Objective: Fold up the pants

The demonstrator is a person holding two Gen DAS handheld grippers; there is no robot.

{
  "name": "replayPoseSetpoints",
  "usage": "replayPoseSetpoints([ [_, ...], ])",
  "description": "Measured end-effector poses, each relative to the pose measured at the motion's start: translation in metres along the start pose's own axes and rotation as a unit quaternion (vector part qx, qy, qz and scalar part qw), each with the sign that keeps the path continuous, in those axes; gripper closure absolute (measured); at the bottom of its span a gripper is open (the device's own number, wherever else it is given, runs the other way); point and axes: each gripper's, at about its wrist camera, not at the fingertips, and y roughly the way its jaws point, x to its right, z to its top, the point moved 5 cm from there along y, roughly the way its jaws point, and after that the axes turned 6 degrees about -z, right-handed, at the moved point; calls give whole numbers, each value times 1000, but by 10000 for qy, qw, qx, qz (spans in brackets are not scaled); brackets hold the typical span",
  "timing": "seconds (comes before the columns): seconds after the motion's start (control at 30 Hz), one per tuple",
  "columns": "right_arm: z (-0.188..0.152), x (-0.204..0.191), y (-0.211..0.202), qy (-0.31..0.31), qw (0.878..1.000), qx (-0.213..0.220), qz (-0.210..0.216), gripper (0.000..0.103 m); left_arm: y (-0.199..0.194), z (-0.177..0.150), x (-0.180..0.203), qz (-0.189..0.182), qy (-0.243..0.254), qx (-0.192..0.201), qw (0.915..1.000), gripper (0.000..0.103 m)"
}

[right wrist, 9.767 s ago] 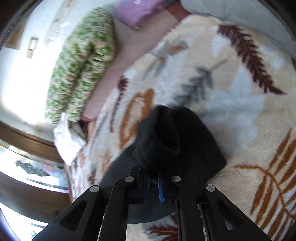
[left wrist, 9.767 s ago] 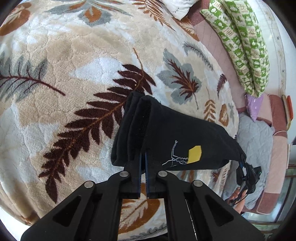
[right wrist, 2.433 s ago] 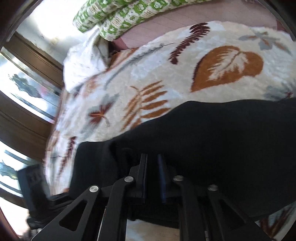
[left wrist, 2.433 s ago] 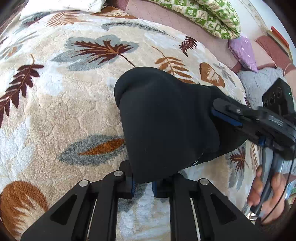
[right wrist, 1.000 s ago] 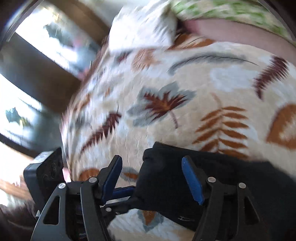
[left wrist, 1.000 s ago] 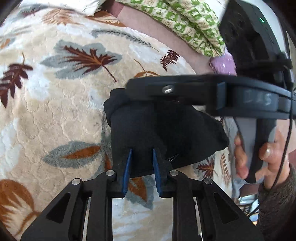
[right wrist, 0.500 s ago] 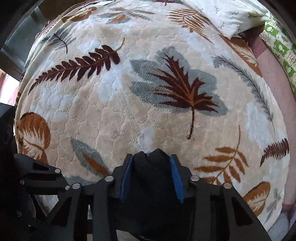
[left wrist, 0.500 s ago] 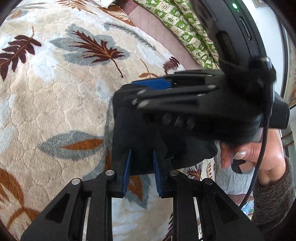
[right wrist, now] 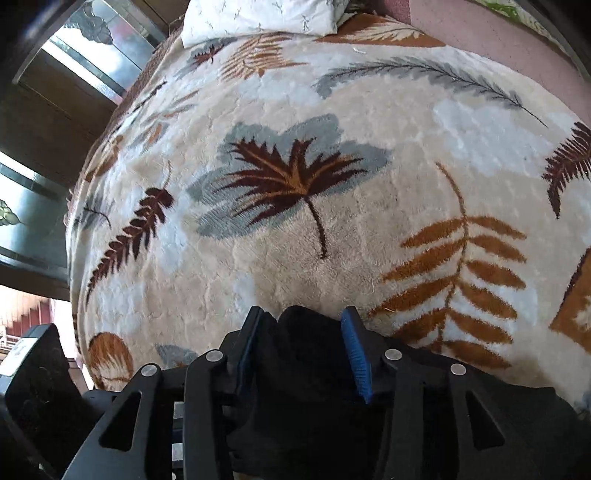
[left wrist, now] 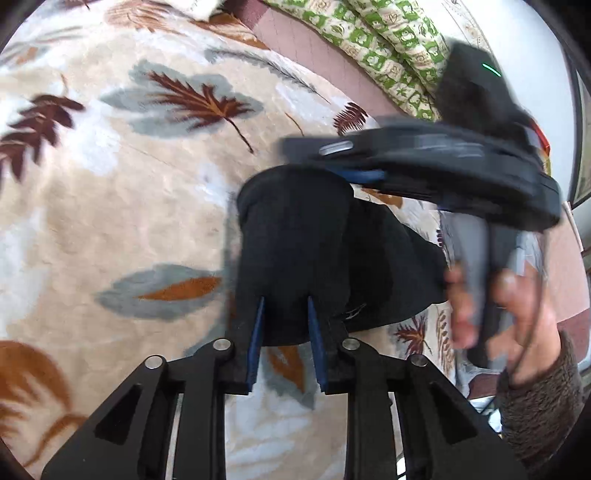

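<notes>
Both grippers have let go since earlier; left gripper (left wrist: pixel 284 321) and right gripper (right wrist: pixel 301 347) straddle the folded pants (left wrist: pixel 306 236), jaws apart; you're finishing, so back away cleanly.

Folded pants (left wrist: pixel 310 240) lie mid-frame on the blanket (left wrist: pixel 110 206); a pillow (right wrist: pixel 258 16) sits top centre, quilt (left wrist: pixel 388 44) upper right.

Right gripper (left wrist: pixel 369 162) and holding hand (left wrist: pixel 491 295) motion-blurred in left view, pants (right wrist: pixel 310 398) cut off by near edge in right view, grip contact indeterminable.
</notes>
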Motion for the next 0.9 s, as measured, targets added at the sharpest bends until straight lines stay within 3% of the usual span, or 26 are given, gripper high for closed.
replayPoseSetpoints([
  [0.1, -5, 11, -49, 542, 9958, 586, 458, 53, -19, 2, -5, 251, -73, 128, 9996, 82],
  [0.17, -20, 29, -81, 903, 9909, 871, 483, 38, -29, 2, -7, 264, -199, 162, 9993, 82],
  [0.37, -104, 99, -142, 1937, 9719, 1301, 316, 35, -36, -5, 14, 154, -273, 79, 9995, 82],
  [0.63, -218, 194, -192, 3179, 9308, 1802, 94, 32, 30, -49, 110, -15, 351, -782, 9963, 82],
  [0.73, -240, 222, -202, 3474, 9169, 1962, 108, 28, 65, -66, 146, -152, 303, -1071, 9937, 82],
  [0.9, -248, 252, -200, 3674, 9066, 2055, 282, 26, 110, -85, 183, -442, -166, -1340, 9899, 82],
])
